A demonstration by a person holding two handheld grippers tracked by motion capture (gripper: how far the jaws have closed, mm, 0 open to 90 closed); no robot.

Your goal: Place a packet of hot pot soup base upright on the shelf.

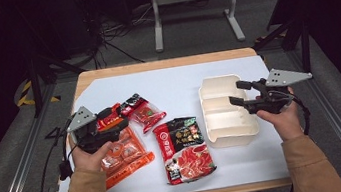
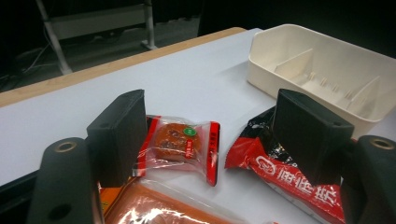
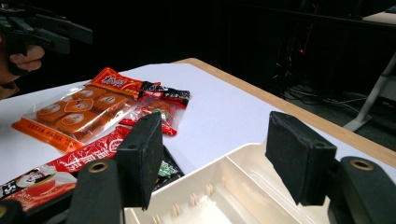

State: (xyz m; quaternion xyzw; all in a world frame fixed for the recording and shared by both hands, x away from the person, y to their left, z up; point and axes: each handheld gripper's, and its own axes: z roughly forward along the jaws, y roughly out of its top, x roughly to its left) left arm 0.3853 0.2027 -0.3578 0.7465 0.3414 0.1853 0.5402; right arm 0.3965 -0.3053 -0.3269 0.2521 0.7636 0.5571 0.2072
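Note:
My left gripper (image 1: 119, 118) hovers open over the near-left snacks, with nothing between its jaws. In the left gripper view (image 2: 212, 121) a small clear-and-red snack packet (image 2: 180, 144) lies on the table just past the jaws. A flat orange packet (image 1: 125, 155) lies under that gripper. A large red-and-black sauce packet (image 1: 185, 149) lies in the middle front. My right gripper (image 1: 236, 92) is open above the cream divided tray (image 1: 212, 120). In the right gripper view (image 3: 219, 140) the jaws stand wide over the tray's compartments (image 3: 224, 196), which are bare.
White sheet (image 1: 176, 82) covers a wooden table whose edge (image 1: 164, 63) shows at the back. The small red packet (image 1: 143, 112) lies between the orange packet and the tray. A metal stand (image 1: 193, 2) is on the floor beyond. Dark frame rails (image 1: 16, 163) flank the table.

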